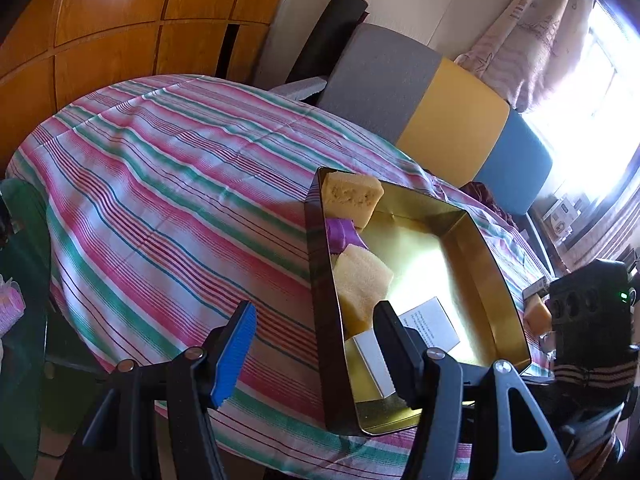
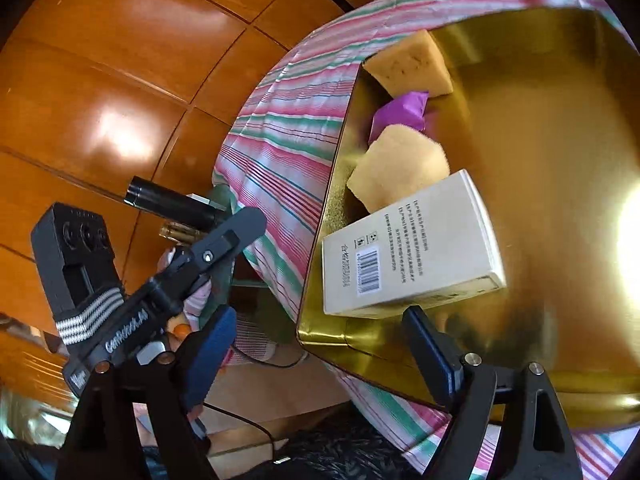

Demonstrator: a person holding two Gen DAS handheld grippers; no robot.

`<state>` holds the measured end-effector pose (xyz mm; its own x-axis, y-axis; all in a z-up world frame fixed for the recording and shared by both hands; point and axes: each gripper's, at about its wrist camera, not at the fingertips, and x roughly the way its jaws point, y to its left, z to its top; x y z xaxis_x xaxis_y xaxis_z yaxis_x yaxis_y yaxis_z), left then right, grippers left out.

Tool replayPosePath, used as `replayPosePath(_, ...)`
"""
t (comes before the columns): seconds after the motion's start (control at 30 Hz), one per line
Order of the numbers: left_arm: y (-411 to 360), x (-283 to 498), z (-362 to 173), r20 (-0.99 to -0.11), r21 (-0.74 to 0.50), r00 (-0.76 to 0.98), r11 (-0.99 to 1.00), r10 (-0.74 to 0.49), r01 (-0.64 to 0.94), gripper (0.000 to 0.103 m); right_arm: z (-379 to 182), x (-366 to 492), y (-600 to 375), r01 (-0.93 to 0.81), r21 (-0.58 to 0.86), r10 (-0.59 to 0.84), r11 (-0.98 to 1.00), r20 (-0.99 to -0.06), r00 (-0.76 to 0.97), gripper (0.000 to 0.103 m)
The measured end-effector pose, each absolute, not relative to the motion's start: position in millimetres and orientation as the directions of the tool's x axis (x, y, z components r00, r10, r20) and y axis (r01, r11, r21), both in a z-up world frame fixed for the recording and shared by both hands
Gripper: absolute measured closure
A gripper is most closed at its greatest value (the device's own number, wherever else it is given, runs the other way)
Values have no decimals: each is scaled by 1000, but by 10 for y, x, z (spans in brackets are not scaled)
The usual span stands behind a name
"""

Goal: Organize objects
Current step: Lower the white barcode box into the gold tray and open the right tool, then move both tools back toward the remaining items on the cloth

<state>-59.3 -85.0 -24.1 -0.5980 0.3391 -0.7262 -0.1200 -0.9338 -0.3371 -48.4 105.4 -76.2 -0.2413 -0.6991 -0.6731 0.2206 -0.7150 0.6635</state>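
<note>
A gold tin (image 1: 494, 280) stands open on the striped tablecloth (image 1: 168, 184). Along its left wall lie a yellow sponge (image 1: 352, 196), a purple packet (image 1: 340, 232), a second sponge (image 1: 362, 280) and a white box (image 1: 430, 320). My left gripper (image 1: 316, 350) is open and straddles the tin's left wall without pressing on it. In the right wrist view my right gripper (image 2: 320, 344) is open at the tin's (image 2: 540, 120) near corner. The white box (image 2: 408, 248) lies just beyond its fingertips, free of the pads, and leans on a sponge (image 2: 400, 168).
A bench back in grey, yellow and blue (image 1: 452, 120) stands behind the table, and wooden cabinet doors (image 1: 120, 20) are at the left. A yellowish lump (image 1: 536, 314) sits right of the tin. A black cylinder (image 2: 160, 200) lies low beside the table.
</note>
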Motion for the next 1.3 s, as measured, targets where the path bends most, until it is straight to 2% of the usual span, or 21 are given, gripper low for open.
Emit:
replayPosePath(0.13,-833,-577,-218,-728,-317,-607,-941,319,-114,42,-540,-389,1073,291,555,-624,-780,-726,-288,15)
replayPosePath(0.27,-774,-550,-169,-727,-289,-618,-950,300,-122,42,-342,-230,1090,332,360,-476,-872,-781,-403,14)
replayPosePath(0.37,-693,-506,-110,-721,-248,-635,-959,278,-137,42,-237,-130,1125,317,207,-350,-925,-789,-505,12)
replayPosePath(0.47,-586,-447,-50,-712,-209,-651,-965,263,-161,42,-157,-66,1176,279,83,-238,-957,-773,-588,10)
replayPosePath(0.77,-238,-296,83,-689,-93,-685,-967,234,-237,42,12,102,1534,131,-150,-1,-980,-654,-757,3)
replayPosePath(0.9,-108,-273,72,-704,-78,-669,-962,239,-261,42,63,136,1742,63,-175,63,-983,-631,-773,5)
replayPosePath(1.03,62,-211,86,-704,-45,-666,-951,248,-307,42,86,162,2080,4,-132,80,-991,-632,-771,10)
replayPosePath(1.3,363,-143,89,-717,-24,-637,-924,282,-382,42,100,308,2872,-121,-40,118,-992,-647,-754,11)
